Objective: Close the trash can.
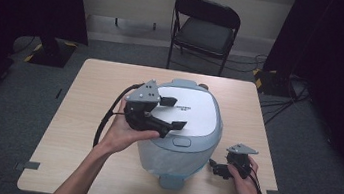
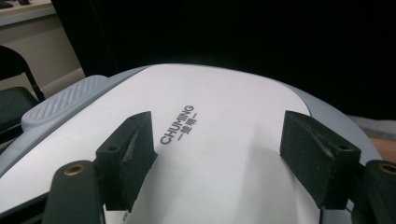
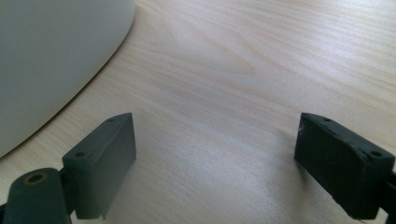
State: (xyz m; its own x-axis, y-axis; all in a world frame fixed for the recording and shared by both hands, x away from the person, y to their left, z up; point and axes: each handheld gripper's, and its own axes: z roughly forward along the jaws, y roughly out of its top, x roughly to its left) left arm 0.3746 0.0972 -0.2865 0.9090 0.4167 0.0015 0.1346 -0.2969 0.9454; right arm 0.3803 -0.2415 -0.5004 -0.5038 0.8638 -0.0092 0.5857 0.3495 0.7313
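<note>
Both my hands hold tools: left tool [image 1: 170, 112] hovers spread wide over the rice cooker [image 1: 191, 130] lid mid-surface [image 1: 82, 115], probably to open it; right tool [image 1: 218, 167] rests agape beside it.

Layout: cooker at table centre, one gripper to each side

I see the rice cooker [image 1: 183, 129] standing on the table [image 1: 82, 115] near its middle, somewhat toward my edge, with its lid [image 2: 219, 140] on top. My left gripper [image 1: 172, 113] sits over the lid's left part, jaws spread above the lid surface; the lid's ridged handle [image 2: 65, 100] lies ahead-left in the left gripper view. My right gripper [image 1: 218, 169] rests low at the table's near right, just beside the cooker's right side, its jaws apart over bare tabletop. A chair [image 1: 204, 30] stands behind the table's far edge.
</note>
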